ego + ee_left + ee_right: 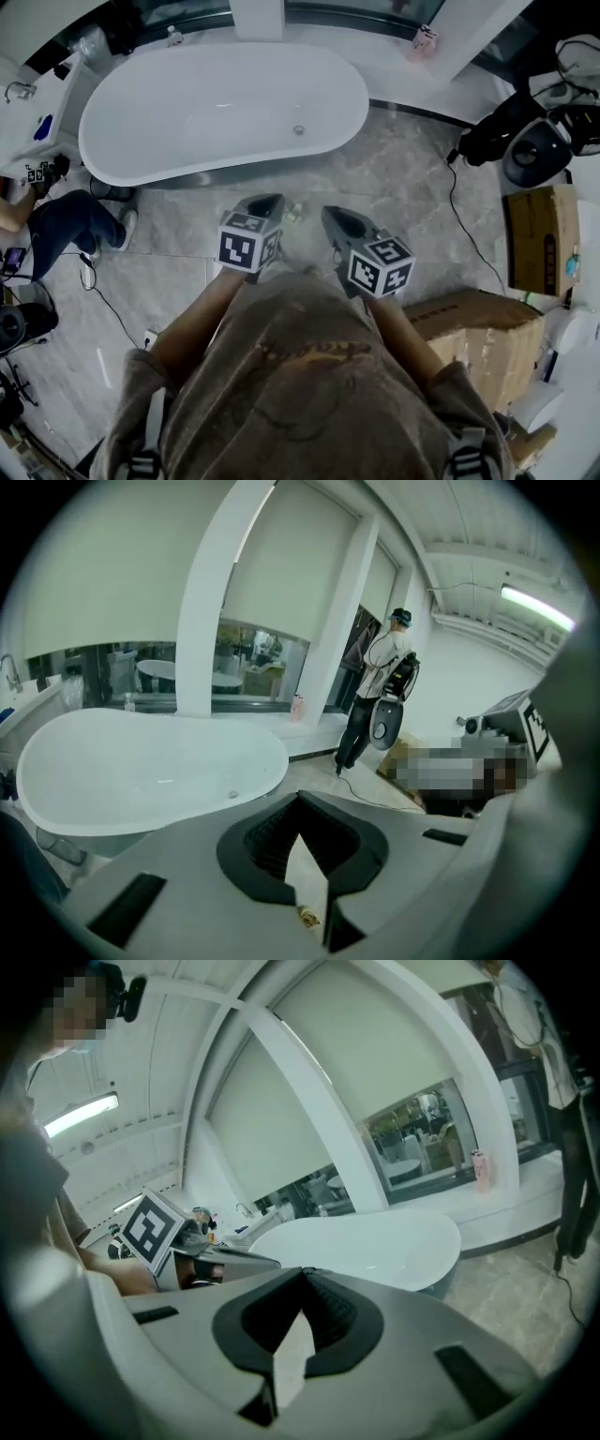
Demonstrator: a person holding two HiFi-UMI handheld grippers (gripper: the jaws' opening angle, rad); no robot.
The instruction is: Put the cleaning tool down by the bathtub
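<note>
The white oval bathtub (352,112) stands on the grey marble floor ahead of me, also seen in the left gripper view (267,766) and the right gripper view (441,1232). A small pale object (293,214), too small to identify, lies on the floor just short of the tub, between the two grippers. Through the left jaws' gap a yellowish bit (307,916) shows on the floor. My left gripper (265,200) (300,796) is held up near my chest, shut and empty. Beside it my right gripper (330,214) (303,1270) is likewise shut with nothing in it.
Cardboard boxes (487,328) sit at the right, with dark equipment (534,150) and a cable (457,211) on the floor beyond them. A person (66,225) sits at the left by the tub's end. A pink bottle (425,39) stands on the window ledge.
</note>
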